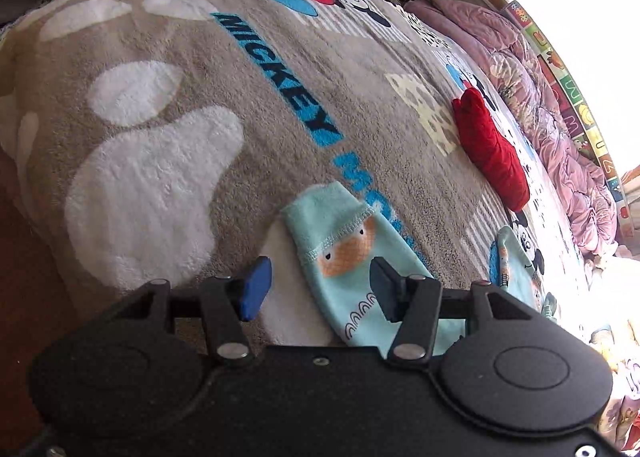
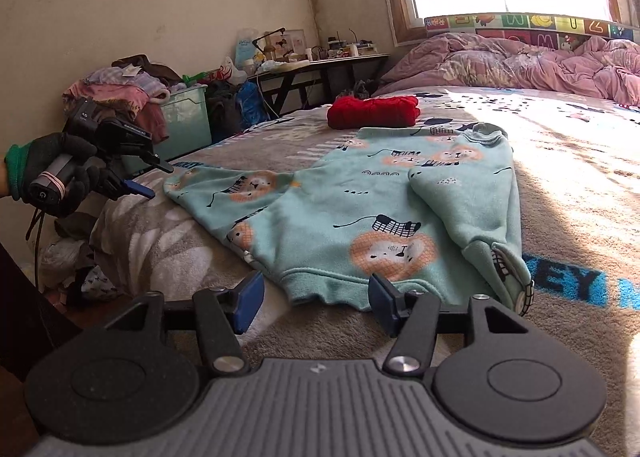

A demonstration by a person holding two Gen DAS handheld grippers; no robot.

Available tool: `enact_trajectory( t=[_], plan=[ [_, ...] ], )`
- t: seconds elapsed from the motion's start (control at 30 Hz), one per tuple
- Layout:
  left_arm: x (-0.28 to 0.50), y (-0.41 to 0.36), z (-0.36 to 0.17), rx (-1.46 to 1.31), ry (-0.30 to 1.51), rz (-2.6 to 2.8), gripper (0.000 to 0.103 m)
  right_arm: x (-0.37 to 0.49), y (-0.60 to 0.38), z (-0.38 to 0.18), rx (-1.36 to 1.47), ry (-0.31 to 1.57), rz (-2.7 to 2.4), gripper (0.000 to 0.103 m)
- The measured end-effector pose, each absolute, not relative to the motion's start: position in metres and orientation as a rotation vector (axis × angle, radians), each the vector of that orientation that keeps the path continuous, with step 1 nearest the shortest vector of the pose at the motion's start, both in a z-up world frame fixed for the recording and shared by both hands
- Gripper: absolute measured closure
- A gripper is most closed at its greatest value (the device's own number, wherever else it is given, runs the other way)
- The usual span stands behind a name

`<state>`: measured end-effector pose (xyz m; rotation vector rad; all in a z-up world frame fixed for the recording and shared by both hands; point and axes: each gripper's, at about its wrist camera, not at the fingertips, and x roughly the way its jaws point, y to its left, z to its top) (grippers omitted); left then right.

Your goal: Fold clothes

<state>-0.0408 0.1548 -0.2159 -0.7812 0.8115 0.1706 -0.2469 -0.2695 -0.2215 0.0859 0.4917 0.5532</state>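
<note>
A light teal child's sweatshirt with orange lion prints (image 2: 352,209) lies spread on the bed's Mickey blanket (image 2: 560,193). Its right sleeve (image 2: 464,213) is folded over the body; its left sleeve (image 2: 224,185) stretches out to the left. In the left wrist view that sleeve's cuff end (image 1: 344,253) lies between and just ahead of my open left gripper (image 1: 320,289). The left gripper also shows in the right wrist view (image 2: 150,179), held in a gloved hand beside the cuff. My right gripper (image 2: 316,297) is open at the sweatshirt's bottom hem (image 2: 320,281), empty.
A folded red garment (image 2: 372,111) lies farther back on the bed, also in the left wrist view (image 1: 490,149). A pink quilt (image 2: 520,61) is bunched under the window. A clothes pile on a green bin (image 2: 184,113) and a cluttered desk (image 2: 320,57) stand left of the bed.
</note>
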Motion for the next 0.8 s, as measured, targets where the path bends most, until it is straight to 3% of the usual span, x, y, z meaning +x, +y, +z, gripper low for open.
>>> enact_trajectory(
  t=[0.1,0.2,0.27,0.43,0.8],
  plan=[
    [-0.037,0.158,-0.220,-0.805,0.787,0.158,0.058,-0.247,-0.269,-0.221,0.069,0.477,0.546,0.045],
    [-0.033,0.150,-0.219,-0.745,0.802,0.149,0.073,-0.246,-0.273,-0.218,0.086,0.456,0.542,0.045],
    [-0.032,0.143,-0.213,-0.708,0.778,0.130,0.097,-0.245,-0.277,-0.215,0.102,0.441,0.536,0.045],
    [-0.028,0.109,-0.169,-0.630,0.670,0.032,0.098,-0.242,-0.289,-0.209,0.156,0.413,0.515,0.045],
    [-0.013,-0.058,-0.082,-0.424,0.518,-0.277,0.098,-0.236,-0.319,-0.200,0.284,0.359,0.483,0.045]
  ],
)
